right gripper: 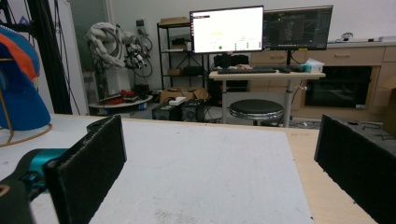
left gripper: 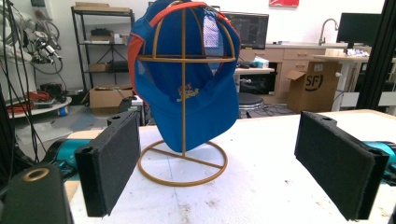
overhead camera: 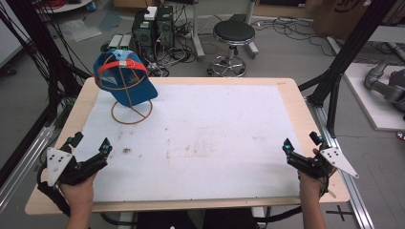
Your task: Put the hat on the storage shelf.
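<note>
Your high view looks forward and down over the whole table (overhead camera: 200, 138). Your left gripper view sits low at the near left corner, facing the cap stand (left gripper: 183, 154) close ahead. Your right gripper view faces across the table toward the stool (right gripper: 256, 110), which the high view shares.

Even, bright indoor light; shadows faint and soft. White table (overhead camera: 200, 138) top reads pale, slightly washed out in the high view. All views soft, low in detail. In the right gripper view the monitor (right gripper: 226, 29) glares white, its text unreadable. Near jaws slightly blurred in both gripper views.
</note>
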`<action>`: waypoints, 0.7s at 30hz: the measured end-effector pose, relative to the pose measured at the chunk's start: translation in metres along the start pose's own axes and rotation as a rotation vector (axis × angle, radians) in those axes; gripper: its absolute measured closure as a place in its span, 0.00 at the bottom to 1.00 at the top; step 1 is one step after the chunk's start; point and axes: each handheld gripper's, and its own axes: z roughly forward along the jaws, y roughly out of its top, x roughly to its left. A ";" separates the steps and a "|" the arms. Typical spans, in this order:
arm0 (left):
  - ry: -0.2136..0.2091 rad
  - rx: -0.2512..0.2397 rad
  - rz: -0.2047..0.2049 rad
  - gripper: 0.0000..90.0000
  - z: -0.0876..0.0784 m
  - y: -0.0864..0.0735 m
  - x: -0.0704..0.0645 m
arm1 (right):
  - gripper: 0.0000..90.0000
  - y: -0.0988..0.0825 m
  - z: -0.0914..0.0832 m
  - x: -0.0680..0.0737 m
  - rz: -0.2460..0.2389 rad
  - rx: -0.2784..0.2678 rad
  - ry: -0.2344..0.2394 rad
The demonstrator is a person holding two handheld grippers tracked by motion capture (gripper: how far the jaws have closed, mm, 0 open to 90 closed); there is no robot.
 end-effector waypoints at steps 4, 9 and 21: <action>-0.007 0.006 -0.003 0.16 0.000 -0.001 0.001 | 0.02 -0.001 0.000 0.000 0.000 0.004 0.000; -0.015 0.009 -0.009 0.16 0.001 -0.002 0.002 | 0.02 -0.001 0.001 0.000 0.000 0.004 0.000; -0.033 0.026 -0.003 0.16 0.003 -0.004 0.001 | 0.02 -0.001 0.001 0.001 -0.001 0.004 0.001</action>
